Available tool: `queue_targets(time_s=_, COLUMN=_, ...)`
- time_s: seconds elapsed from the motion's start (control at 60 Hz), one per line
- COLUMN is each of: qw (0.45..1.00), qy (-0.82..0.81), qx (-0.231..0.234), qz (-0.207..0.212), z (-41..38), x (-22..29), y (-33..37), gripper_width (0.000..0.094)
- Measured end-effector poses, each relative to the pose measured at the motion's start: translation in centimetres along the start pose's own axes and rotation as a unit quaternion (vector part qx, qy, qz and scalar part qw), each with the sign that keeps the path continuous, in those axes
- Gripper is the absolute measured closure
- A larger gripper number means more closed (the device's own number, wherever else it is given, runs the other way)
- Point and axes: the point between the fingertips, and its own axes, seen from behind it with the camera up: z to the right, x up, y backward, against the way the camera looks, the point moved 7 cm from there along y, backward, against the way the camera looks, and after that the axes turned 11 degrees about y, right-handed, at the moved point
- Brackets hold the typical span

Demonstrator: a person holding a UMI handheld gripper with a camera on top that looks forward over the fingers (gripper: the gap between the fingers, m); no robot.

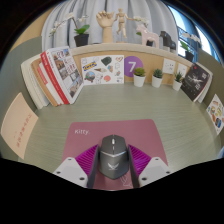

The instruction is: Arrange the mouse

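In the gripper view, the mouse (pixel 112 157) sits between the two fingers (pixel 77 166) of the gripper (pixel 112 172), above the near part of a pink mat (pixel 95 135) on the table (pixel 110 105). The pads seem to touch both its sides, so I judge the fingers are narrow and hold it. Its long axis points straight ahead, toward the far shelf (pixel 115 48) with books (pixel 62 72) and small plants (pixel 140 74). The free mat lies just ahead, so the placing move goes forward and down.
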Motion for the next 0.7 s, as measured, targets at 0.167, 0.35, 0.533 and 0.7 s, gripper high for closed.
queue_targets(time_s=0.167, qw=0.999, qy=0.027, qx=0.011, qz=-0.019, z=-0.6, x=0.1, y=0.9, gripper_width=0.0070)
queue_targets(time_s=0.35, qw=1.000, qy=0.020, qx=0.005, qz=0.001, z=0.0, x=3.5, y=6.5, gripper_width=0.0072)
queue_targets(time_s=0.533, qw=0.999, qy=-0.006, qx=-0.022, qz=0.035, z=1.8, x=7.4, y=14.4, gripper_width=0.0071)
queue_targets(time_s=0.7, qw=0.995, qy=-0.022, qx=-0.045, qz=0.080, z=2.7, x=10.3, y=21.0, gripper_width=0.0073)
